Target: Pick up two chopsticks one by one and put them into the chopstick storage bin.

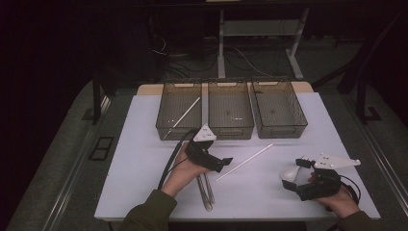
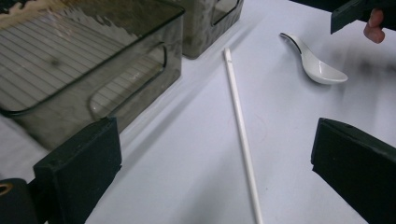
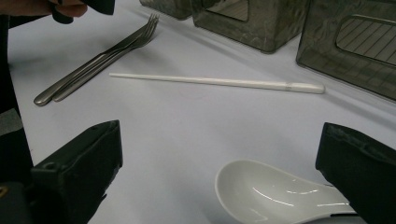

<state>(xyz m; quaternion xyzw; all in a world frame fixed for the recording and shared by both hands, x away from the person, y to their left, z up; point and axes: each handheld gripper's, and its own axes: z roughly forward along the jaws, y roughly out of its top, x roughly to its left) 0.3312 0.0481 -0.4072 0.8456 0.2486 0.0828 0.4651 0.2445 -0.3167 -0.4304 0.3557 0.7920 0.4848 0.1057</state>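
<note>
1. Hovering over the white surface [image 1: 144,159], the left claw [image 1: 223,162] has its jaws spread wide, with nothing pinched between them.
2. In the left gripper view the two black jaws stand at either side and a white chopstick [image 2: 240,126] lies on the surface in the gap between them, touching neither jaw.
3. That chopstick lies at a slant near the middle of the surface, in front of the three smoky plastic bins [image 1: 231,109] and between the two hands.
4. A second white chopstick [image 1: 185,113] leans inside the leftmost bin.
5. Two metal forks [image 1: 206,190] lie side by side on the surface just beside the left hand [image 1: 180,171].
6. The right claw [image 1: 288,175] is also spread, low over the near right part of the surface.
7. In the right gripper view a white ceramic spoon [image 3: 275,193] lies bowl-up between its jaws, close to the right-hand one; whether that jaw touches the handle I cannot tell.
8. The spoon rests on the surface, well apart from the forks.
</note>
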